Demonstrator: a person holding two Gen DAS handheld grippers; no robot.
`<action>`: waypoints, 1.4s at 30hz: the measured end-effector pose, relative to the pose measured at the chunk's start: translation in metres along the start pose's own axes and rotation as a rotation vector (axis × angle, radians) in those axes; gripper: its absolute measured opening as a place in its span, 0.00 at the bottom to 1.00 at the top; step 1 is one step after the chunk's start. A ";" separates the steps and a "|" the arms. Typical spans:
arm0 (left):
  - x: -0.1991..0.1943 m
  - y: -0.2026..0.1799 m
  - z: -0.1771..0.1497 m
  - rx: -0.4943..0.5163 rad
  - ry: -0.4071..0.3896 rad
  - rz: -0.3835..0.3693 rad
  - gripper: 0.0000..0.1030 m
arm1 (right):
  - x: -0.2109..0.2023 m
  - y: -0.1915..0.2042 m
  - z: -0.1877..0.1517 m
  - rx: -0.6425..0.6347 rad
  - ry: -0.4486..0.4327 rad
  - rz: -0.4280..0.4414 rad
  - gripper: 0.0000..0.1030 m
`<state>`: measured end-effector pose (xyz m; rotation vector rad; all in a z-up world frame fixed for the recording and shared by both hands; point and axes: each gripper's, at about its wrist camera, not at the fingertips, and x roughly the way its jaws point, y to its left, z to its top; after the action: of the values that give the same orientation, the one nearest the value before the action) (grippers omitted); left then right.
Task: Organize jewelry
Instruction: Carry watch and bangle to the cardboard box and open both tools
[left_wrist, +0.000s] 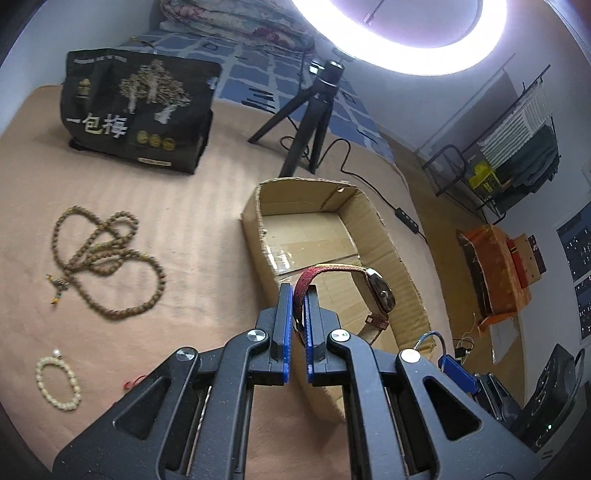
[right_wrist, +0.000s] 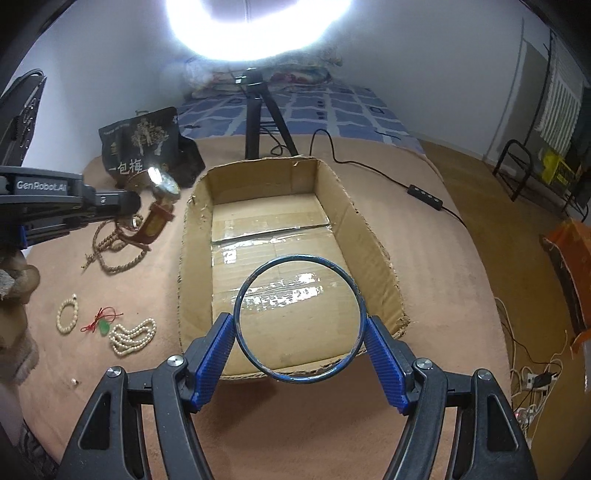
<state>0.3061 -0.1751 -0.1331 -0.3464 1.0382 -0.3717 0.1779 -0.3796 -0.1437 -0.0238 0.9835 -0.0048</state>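
My left tongs are pinched tight on the red strap of a wristwatch, whose case hangs to the right of the blue pads, over the near wall of the cardboard box at the centre of the left wrist view. My right tongs are spread wide, with a blue bangle braced between the two ribbed pads; it sits low in the frame, over the box's near end. In the right wrist view the watch shows at middle left, just outside the box's left wall. On the tan blanket, left of the box, lie a long brown bead necklace, a pale bead bracelet, a coiled pearl strand and a green pendant on red cord. A black snack bag stands at upper left, beside the ring light's tripod.
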 end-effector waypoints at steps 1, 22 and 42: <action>0.003 -0.001 0.000 0.001 0.005 -0.002 0.03 | 0.001 0.000 0.001 0.001 0.001 -0.002 0.71; 0.029 -0.011 0.004 0.011 0.017 -0.030 0.21 | 0.015 -0.002 0.004 0.007 0.017 -0.002 0.77; -0.012 -0.017 0.000 0.155 -0.066 0.046 0.26 | -0.004 0.003 0.004 -0.006 -0.041 -0.010 0.87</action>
<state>0.2983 -0.1847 -0.1166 -0.1937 0.9451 -0.3942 0.1790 -0.3762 -0.1379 -0.0338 0.9422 -0.0104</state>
